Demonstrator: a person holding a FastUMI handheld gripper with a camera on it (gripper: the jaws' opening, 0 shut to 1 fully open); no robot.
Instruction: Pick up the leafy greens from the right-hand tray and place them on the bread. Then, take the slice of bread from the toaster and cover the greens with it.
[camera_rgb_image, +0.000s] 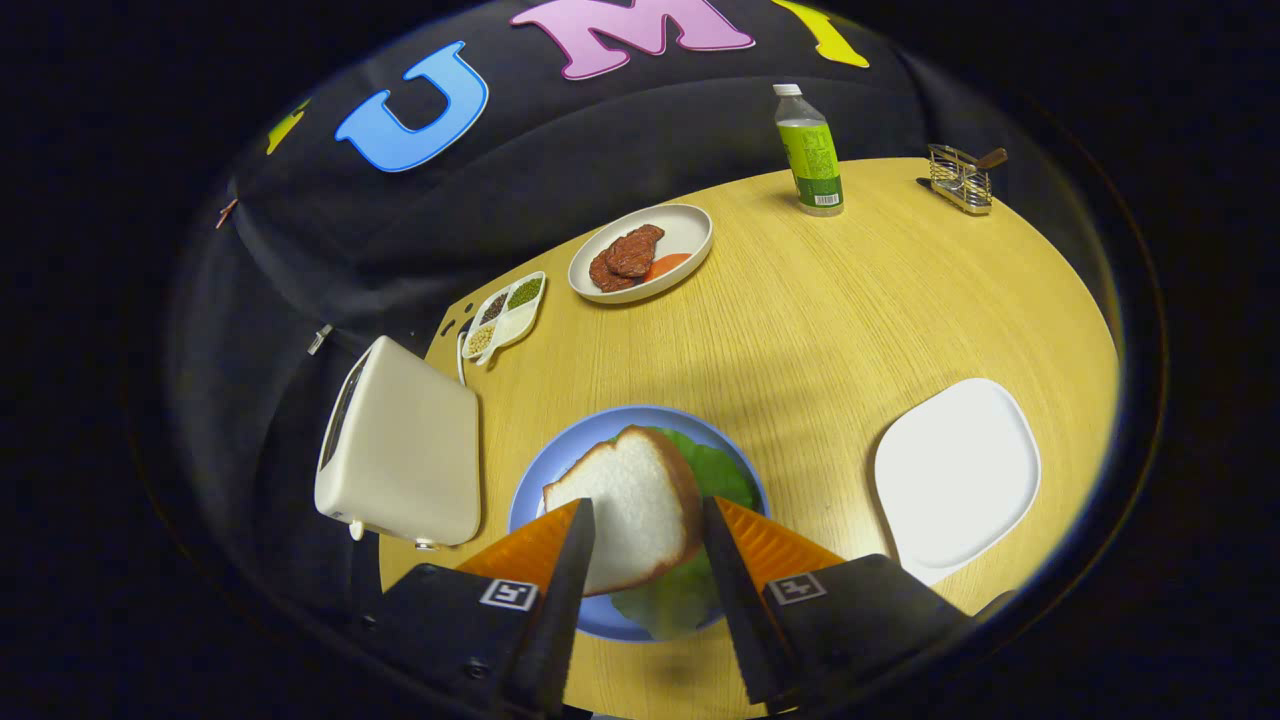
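Observation:
A blue plate (560, 465) lies just ahead of my fingers with leafy greens (715, 470) spread on it. A slice of white bread (635, 510) with a brown crust rests on top of the greens, slightly tilted, and hides whatever lies under them. My gripper (648, 505) hovers over the plate, open, with the slice in the gap between its fingers. Its left edge runs behind the left finger, and a strip of green shows between its crust and the right finger. The cream toaster (400, 450) stands just left of the plate. The white tray (960, 475) to the right is bare.
Beyond the plate, an oval dish (690, 230) holds meat pieces and an orange slice. A divided dish of seeds (505, 315) sits near the toaster. A green-labelled bottle (810, 150) and a wire rack (960, 180) stand at the far edge of the wooden table (850, 320).

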